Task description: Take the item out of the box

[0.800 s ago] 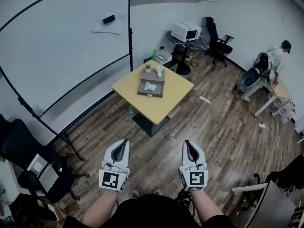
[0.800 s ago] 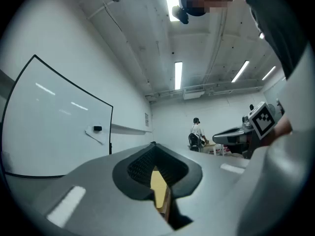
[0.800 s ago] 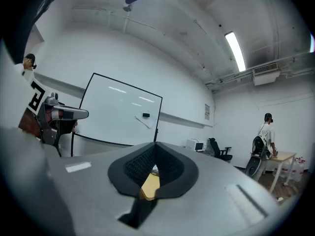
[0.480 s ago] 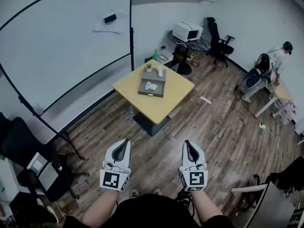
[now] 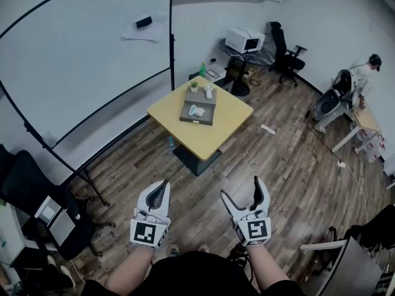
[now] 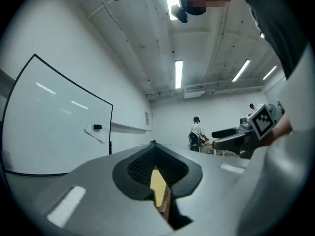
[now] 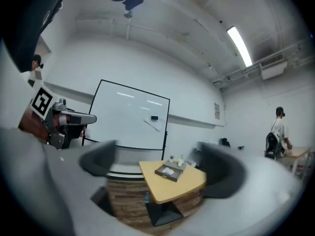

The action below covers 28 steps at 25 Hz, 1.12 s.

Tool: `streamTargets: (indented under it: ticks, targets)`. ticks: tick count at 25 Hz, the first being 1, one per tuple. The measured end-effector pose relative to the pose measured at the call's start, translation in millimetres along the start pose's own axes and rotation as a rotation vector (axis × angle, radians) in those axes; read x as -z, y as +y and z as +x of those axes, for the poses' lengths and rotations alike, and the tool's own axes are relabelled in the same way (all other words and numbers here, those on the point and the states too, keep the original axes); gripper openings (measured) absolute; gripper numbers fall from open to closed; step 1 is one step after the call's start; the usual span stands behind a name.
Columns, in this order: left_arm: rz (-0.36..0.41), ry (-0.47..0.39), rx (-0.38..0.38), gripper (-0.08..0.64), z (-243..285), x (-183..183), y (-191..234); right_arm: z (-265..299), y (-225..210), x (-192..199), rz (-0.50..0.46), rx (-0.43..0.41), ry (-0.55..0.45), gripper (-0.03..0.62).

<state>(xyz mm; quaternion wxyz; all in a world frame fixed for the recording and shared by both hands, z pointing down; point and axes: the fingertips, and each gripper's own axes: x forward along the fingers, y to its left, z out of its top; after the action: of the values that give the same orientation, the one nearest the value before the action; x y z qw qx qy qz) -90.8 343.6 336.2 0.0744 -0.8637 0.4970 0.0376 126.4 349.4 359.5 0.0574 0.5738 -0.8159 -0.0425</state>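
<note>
A shallow grey-brown box [image 5: 197,113] lies on a yellow square table [image 5: 213,134] far ahead of me, across the wooden floor. A small white item [image 5: 195,110] rests inside the box. A small plant and a white cup stand at its far end. Both grippers hang low in front of my body, well short of the table. My left gripper [image 5: 162,184] is shut with nothing in it. My right gripper [image 5: 242,189] is open, jaws spread and empty. The right gripper view shows the box [image 7: 170,171] and table [image 7: 174,185] between its blurred fingers [image 7: 98,160].
A large whiteboard [image 5: 80,60] stands at the left behind the table. Black office chairs [image 5: 37,202] are near my left side and at the back [image 5: 281,51]. A microwave [image 5: 244,40] sits on a back table. A person [image 5: 364,73] stands at a desk far right.
The right gripper's jaws have swung apart from shut to open. The left gripper has stayed shut and in place.
</note>
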Motion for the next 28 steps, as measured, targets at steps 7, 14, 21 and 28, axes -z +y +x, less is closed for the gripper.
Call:
streamTargets:
  ticks: [7, 14, 21, 28]
  targets:
    - [0.0, 0.008, -0.012, 0.0, 3.6, 4.0, -2.9, 6.7, -5.0, -0.4, 0.009, -0.039, 0.006, 0.597]
    - [0.015, 0.016, -0.046, 0.0, 12.4, 8.3, -11.8, 7.8, -21.2, 3.4, 0.022, -0.06, -0.023, 0.597]
    - [0.029, 0.026, -0.084, 0.0, 29.8, 18.5, -24.0, 17.0, -43.5, 13.8, 0.049, -0.107, -0.052, 0.597]
    - [0.053, 0.047, -0.087, 0.0, 71.5, 33.3, -8.1, 57.3, -70.0, 25.7, 0.056, -0.097, -0.053, 0.595]
